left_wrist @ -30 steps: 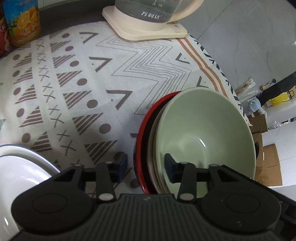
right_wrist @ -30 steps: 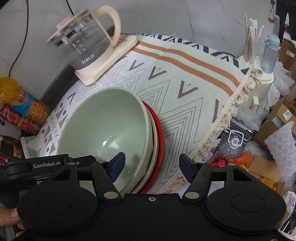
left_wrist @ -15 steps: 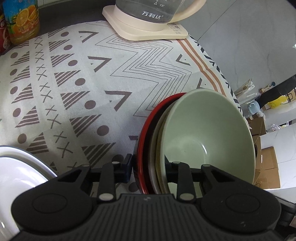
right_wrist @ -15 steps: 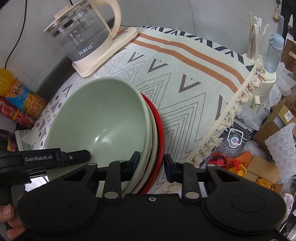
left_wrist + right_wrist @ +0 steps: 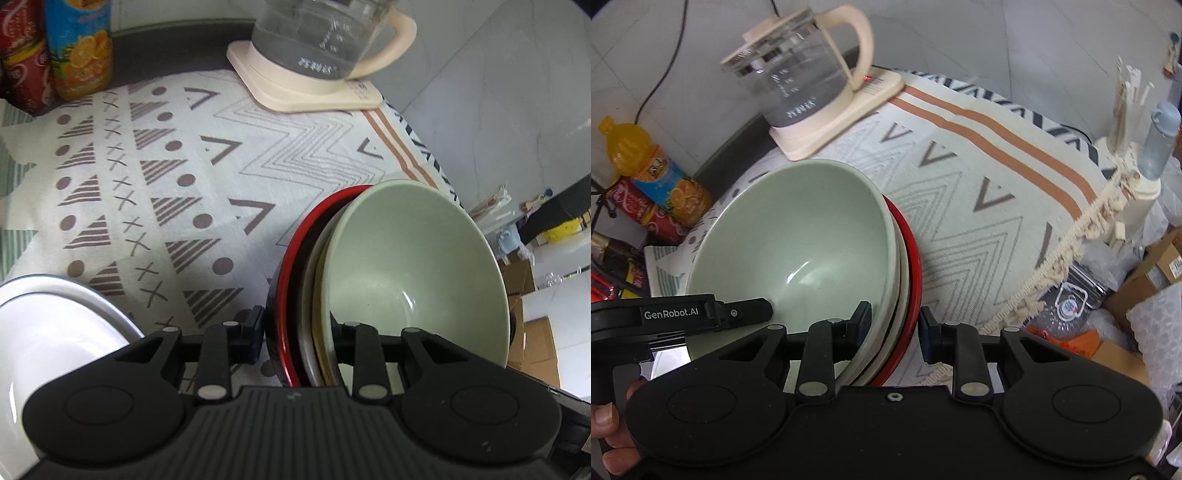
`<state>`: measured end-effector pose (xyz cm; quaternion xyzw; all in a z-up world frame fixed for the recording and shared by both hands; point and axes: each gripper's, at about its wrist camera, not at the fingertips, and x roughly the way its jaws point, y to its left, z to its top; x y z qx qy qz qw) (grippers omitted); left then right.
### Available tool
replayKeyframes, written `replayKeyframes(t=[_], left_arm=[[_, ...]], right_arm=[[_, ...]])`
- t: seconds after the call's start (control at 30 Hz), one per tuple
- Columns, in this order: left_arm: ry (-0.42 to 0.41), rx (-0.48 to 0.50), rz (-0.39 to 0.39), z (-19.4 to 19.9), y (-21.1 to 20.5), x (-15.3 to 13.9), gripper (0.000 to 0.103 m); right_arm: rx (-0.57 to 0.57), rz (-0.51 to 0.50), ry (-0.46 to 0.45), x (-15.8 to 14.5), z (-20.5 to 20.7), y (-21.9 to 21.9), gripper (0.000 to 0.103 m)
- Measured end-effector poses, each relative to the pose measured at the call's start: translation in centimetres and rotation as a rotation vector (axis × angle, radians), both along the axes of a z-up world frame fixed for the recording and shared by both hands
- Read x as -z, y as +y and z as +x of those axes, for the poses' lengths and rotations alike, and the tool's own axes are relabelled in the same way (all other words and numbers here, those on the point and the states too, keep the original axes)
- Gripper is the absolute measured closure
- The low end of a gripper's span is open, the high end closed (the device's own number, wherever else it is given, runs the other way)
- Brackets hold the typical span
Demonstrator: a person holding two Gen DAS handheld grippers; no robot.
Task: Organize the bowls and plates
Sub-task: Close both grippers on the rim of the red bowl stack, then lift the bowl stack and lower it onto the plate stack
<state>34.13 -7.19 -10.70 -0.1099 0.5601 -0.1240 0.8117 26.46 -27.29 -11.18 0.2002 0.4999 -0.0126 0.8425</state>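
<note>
We find the stack of bowls (image 5: pixel 369 288) held on edge above the patterned tablecloth (image 5: pixel 177 177), gripped from two sides. It comprises a pale green bowl (image 5: pixel 798 243) innermost, a cream-rimmed bowl behind it, and a red-rimmed black bowl (image 5: pixel 291 266) outermost. The left gripper (image 5: pixel 297 334) pinches the stack's rim: one finger sits inside the green bowl, the other presses the black outer wall. The right gripper (image 5: pixel 894 325) is likewise clamped across the opposite rim, one finger inside the green bowl, the other just beside the red edge; we cannot confirm contact there. A white plate (image 5: pixel 55 332) lies near the left gripper, apart from the stack. A glass kettle (image 5: pixel 809 77) on its cream base and an orange juice bottle (image 5: pixel 653 173) stand at the table's far side.
</note>
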Motion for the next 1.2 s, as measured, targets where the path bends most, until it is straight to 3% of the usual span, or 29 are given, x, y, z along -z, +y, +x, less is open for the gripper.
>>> replayKeyframes(t=[0.63,1.2], left_arm=[[-0.082,-0.228,0.007,-4.6,4.6,-4.1,0.075],[-0.096,-0.485,0.020,-10.3,11.2,-5.2,0.075]], right_arm=[[-0.223,0.018,-0.107,-3.7,0.8,3.6,0.076],[-0.465,0.041,-0.132,-4.7,0.8,10.5,0.076]])
